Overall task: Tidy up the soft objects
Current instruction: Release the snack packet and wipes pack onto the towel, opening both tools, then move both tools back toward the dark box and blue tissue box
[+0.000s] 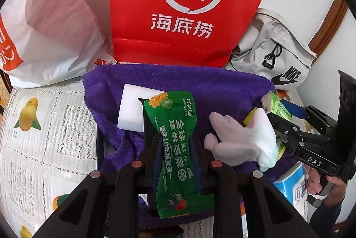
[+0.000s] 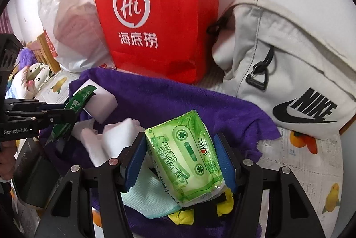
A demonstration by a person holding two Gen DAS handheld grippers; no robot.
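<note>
My left gripper is shut on a green snack packet and holds it over a purple towel. It also shows in the right wrist view. My right gripper is shut on a light green tissue pack, also above the purple towel; the pack shows in the left wrist view. A white foam block and a white glove lie on the towel between the grippers.
A red paper bag, a white plastic bag and a grey Nike bag stand behind the towel. The table has a fruit-print lace cloth. A pale blue cloth and a yellow item lie below my right gripper.
</note>
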